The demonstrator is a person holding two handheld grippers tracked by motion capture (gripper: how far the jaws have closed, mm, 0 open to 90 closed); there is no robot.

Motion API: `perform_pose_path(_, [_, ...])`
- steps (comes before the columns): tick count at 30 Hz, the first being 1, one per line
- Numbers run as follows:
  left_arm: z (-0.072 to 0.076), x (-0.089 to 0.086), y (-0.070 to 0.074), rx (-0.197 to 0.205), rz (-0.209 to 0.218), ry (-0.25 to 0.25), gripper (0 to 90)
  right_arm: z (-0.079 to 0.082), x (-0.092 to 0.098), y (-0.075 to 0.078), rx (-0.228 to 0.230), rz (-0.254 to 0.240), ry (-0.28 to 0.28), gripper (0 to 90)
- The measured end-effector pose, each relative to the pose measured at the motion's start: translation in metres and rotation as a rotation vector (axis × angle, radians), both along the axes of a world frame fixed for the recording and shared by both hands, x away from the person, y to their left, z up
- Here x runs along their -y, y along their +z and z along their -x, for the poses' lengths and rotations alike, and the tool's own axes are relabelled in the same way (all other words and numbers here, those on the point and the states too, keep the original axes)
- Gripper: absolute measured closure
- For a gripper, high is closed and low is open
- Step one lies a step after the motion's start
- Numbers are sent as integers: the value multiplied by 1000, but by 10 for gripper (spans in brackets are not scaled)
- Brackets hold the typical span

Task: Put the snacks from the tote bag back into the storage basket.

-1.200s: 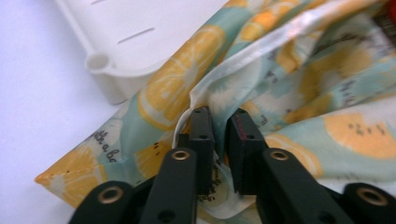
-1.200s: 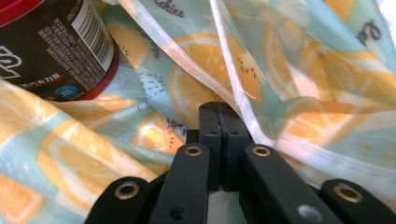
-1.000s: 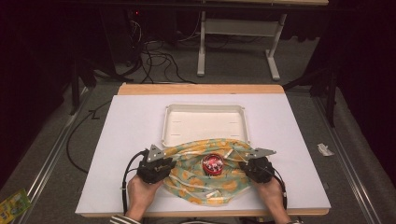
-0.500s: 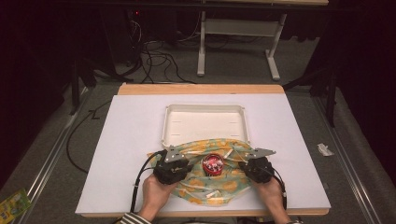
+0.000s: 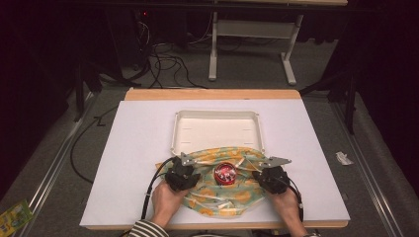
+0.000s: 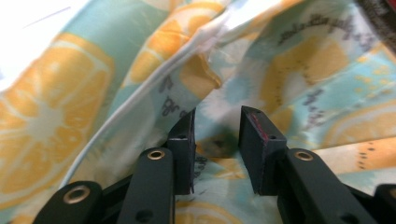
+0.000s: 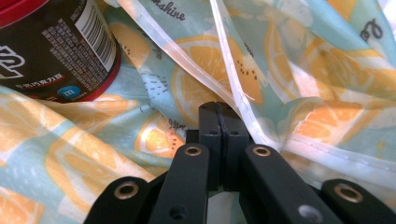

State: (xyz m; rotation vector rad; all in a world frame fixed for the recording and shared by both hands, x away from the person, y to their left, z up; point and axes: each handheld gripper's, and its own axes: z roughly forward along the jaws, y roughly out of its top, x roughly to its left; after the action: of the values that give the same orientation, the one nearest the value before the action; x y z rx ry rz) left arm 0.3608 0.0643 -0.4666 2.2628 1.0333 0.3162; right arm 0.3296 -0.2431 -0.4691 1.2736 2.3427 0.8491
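I have both grippers down on the lemon-print cloth (image 5: pixel 217 185), which lies bunched at the near edge of the white table top (image 5: pixel 133 148), about midway along it, its far side lapping against the near wall of the white tray (image 5: pixel 217 129). A small red-lidded can (image 5: pixel 225 173) stands on the cloth at its middle, between my two tools.

My left gripper (image 5: pixel 182 174) sits on the left part of the cloth, just beside the can. In the left gripper view its jaws stand apart and have just been opening; printed fabric lies in the gap between them, but the pads (image 6: pixel 254 135) are not pressing on it, and a white hem (image 6: pixel 154 79) runs up and away across the folds.

My right gripper (image 5: pixel 271 175) rests on the right part of the cloth. In the right gripper view its jaws are pressed together at the tips; I cannot tell whether any fabric is pinched between them. The dark side of the can (image 7: pixel 56 46) with its barcode label stands near, up to the left
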Motion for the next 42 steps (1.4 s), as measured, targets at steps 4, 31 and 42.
perform_pose_path(4, [-1,-2,0,18,-21,29,662,0,0,0,-4,1,-1,900])
perform_pose_path(31, [-9,-37,-2,104,-101,96,760,5,30,-2,26,1,-121,900])
perform_pose_path(42, [-7,-51,-7,133,-56,80,890,7,33,-2,7,-15,-130,900])
